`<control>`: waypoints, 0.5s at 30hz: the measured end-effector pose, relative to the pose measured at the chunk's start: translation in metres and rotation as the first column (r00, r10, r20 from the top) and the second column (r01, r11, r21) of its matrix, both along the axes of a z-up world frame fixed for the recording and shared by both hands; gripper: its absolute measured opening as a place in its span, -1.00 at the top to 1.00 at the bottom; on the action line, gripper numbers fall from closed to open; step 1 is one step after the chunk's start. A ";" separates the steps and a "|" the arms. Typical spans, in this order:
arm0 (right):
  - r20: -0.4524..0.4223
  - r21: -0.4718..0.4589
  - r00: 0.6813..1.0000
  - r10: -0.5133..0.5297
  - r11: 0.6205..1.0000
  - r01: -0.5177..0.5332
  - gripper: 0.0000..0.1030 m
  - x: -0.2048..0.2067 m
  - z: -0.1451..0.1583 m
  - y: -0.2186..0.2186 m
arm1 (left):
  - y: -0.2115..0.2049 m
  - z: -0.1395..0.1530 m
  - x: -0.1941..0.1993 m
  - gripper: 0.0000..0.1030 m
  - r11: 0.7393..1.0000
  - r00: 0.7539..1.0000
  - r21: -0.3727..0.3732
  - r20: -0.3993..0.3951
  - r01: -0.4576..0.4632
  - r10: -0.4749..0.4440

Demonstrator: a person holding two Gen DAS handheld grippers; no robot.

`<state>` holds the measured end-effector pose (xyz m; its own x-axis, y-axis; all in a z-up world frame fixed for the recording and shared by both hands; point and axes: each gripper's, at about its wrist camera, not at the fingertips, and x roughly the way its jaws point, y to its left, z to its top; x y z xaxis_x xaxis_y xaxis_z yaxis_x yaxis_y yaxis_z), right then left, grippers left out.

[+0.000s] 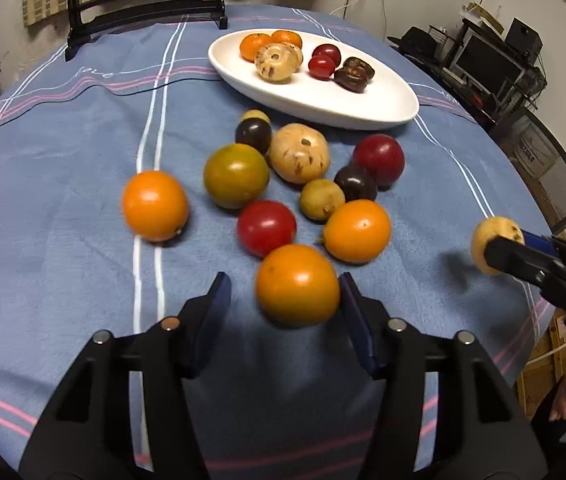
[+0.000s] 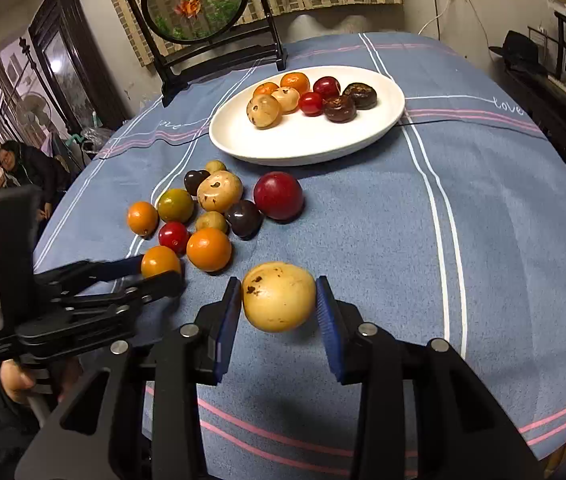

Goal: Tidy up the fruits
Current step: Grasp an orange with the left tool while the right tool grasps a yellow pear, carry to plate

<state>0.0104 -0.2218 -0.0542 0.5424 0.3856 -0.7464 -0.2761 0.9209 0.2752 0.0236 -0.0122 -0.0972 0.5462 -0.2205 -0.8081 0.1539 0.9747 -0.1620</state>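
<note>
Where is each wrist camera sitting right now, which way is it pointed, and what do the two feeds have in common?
Left wrist: behind the left gripper, facing across the table to the white plate; its fingers bracket an orange fruit; the right gripper enters at right.
Right wrist: behind the right gripper, facing the plate from the right; it holds a yellow fruit; a hand shows.
Shared: plate, loose fruit pile, blue striped tablecloth.

White oval plate: far on blue cloth, holds 2 tangerines, 2 tan speckled fruits, 2 red fruits, 2 dark brown fruits. Loose cluster nearer on cloth: orange, red, green-yellow, tan, dark purple. Orange fruit at cluster's near edge. Tan spotted fruit apart, right.
</note>
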 end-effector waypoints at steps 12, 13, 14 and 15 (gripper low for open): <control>0.006 0.008 1.000 0.008 1.000 -0.008 0.26 -0.004 0.001 0.004 | 0.003 0.017 -0.013 0.19 0.999 1.000 -0.045 0.014 0.016 -0.015; 0.003 0.006 1.000 0.009 1.000 -0.009 0.26 -0.002 0.001 0.005 | 0.004 0.020 -0.013 0.19 0.999 1.000 -0.049 0.020 0.019 -0.018; 0.001 0.004 1.000 0.010 1.000 -0.010 0.26 0.000 0.001 0.005 | 0.004 0.025 -0.013 0.19 0.998 0.999 -0.051 0.029 0.027 -0.026; -0.002 0.001 1.000 0.012 1.000 -0.012 0.26 0.002 0.001 0.005 | 0.005 0.031 -0.011 0.19 0.998 0.999 -0.051 0.037 0.036 -0.034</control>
